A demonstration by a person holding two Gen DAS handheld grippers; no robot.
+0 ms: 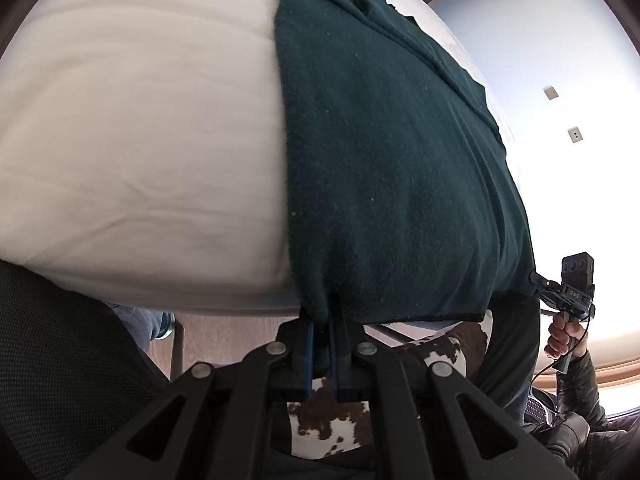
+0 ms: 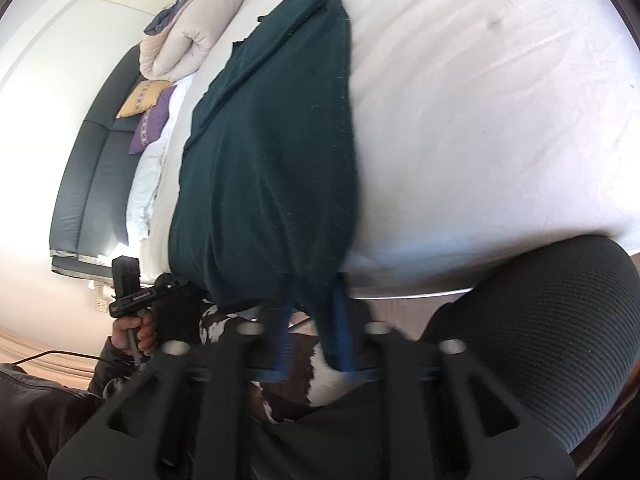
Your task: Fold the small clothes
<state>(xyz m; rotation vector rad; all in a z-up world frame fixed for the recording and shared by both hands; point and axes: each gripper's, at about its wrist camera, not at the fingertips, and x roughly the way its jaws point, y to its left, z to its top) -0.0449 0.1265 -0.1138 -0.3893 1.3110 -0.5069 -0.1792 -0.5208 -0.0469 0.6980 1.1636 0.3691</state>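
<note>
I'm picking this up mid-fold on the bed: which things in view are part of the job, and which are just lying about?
In the job:
- dark green garment, spread on the white bed
- left hand-held gripper, shut on its near hem
- right hand-held gripper, shut on the other hem corner

Lying about:
- rolled duvet
- yellow cushion
- purple cushion
- dark headboard

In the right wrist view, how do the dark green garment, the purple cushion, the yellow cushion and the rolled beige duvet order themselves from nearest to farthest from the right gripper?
1. Dark green garment: its near hem lies between the jaws of the right gripper.
2. Purple cushion: upper left, by the headboard.
3. Yellow cushion: just beyond the purple one, touching it.
4. Rolled beige duvet: farthest, at the top left.
</note>
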